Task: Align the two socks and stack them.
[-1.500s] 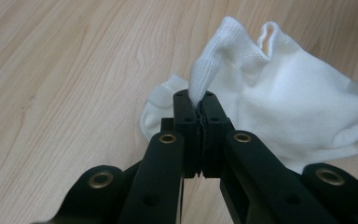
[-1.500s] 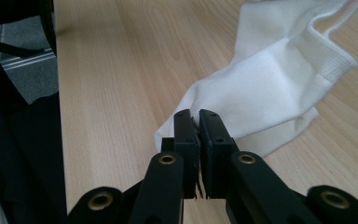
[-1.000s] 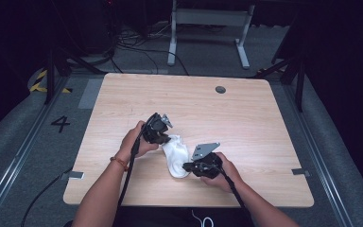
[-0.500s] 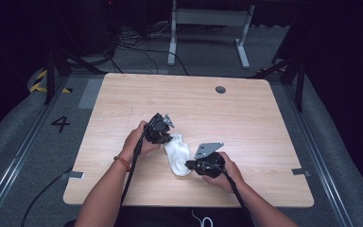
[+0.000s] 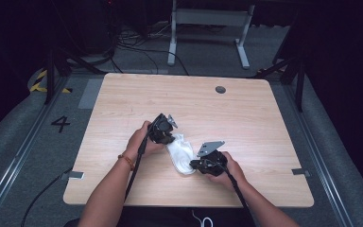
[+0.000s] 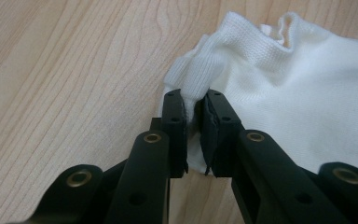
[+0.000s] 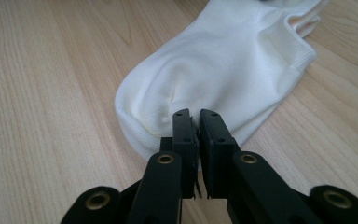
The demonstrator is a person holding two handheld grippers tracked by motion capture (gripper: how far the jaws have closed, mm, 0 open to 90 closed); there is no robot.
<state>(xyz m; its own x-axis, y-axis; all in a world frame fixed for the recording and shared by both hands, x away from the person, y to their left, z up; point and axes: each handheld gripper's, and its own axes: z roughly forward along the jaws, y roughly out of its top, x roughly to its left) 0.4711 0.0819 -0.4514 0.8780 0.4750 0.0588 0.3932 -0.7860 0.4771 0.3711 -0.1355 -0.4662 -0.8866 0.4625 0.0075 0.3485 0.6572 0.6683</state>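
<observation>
White sock [image 5: 181,152] lying flat near the front middle of the wooden counter [image 5: 246,113], between the two hands. Soft knit, very light, limp: bound to sag, fold and stretch rather than keep any shape, and likely to drag on the wood grain instead of sliding cleanly. No risk of breakage; main risk a slip out of a shallow pinch, or a lift of just one layer.

Left hand-held gripper [image 6: 195,109] at the ribbed cuff end of the sock [image 6: 307,93], jaws nearly together with a fold of cuff between them. Jaws just been easing apart; a narrow gap visible now, fabric between but pads seemingly no longer pressing firmly.

Right hand-held gripper [image 7: 195,122] at the rounded toe end of the sock [image 7: 223,65], jaws pressed almost together, pinching a small pucker of the fabric at the edge.

Best places to take hold, judging from this: the ribbed cuff, thicker and grippier, and the toe seam, both at opposite ends for keeping the cloth taut. Deep bite advisable, through both layers, since thin knit escapes easily.
</observation>
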